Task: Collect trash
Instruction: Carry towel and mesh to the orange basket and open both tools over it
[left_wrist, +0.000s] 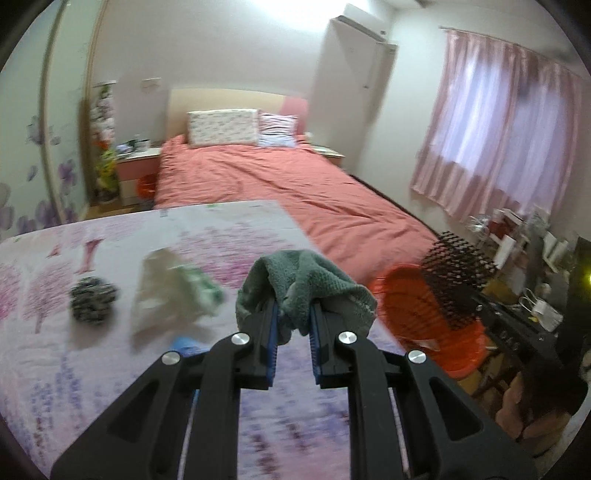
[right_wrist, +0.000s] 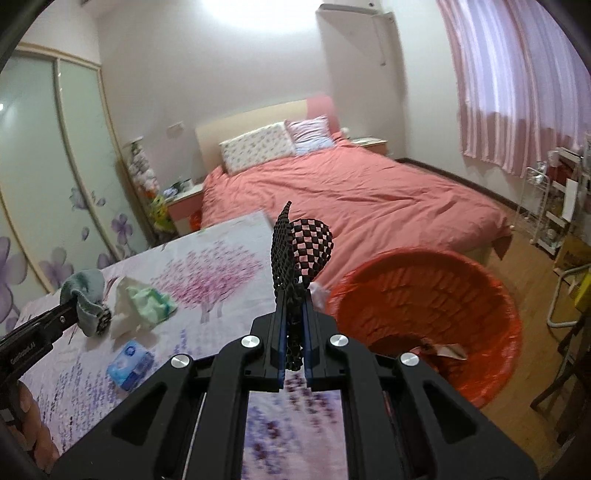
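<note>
My left gripper (left_wrist: 293, 325) is shut on a grey-green cloth (left_wrist: 306, 284) and holds it above the table's right side; it shows too in the right wrist view (right_wrist: 83, 295). My right gripper (right_wrist: 295, 325) is shut on a black mesh net piece (right_wrist: 299, 251), held near the table's right edge beside the red bin (right_wrist: 428, 317). In the left wrist view the mesh (left_wrist: 456, 269) hangs over the bin (left_wrist: 417, 310). On the table lie a steel scrubber (left_wrist: 92, 299), a crumpled white and green wrapper (left_wrist: 173, 291) and a blue packet (right_wrist: 129, 363).
The table has a pink and purple floral cloth (right_wrist: 207, 280). A bed with a coral cover (right_wrist: 362, 195) stands beyond it. The bin holds some paper scraps (right_wrist: 443, 349). Cluttered shelves (right_wrist: 557, 206) stand at the right by the pink curtains.
</note>
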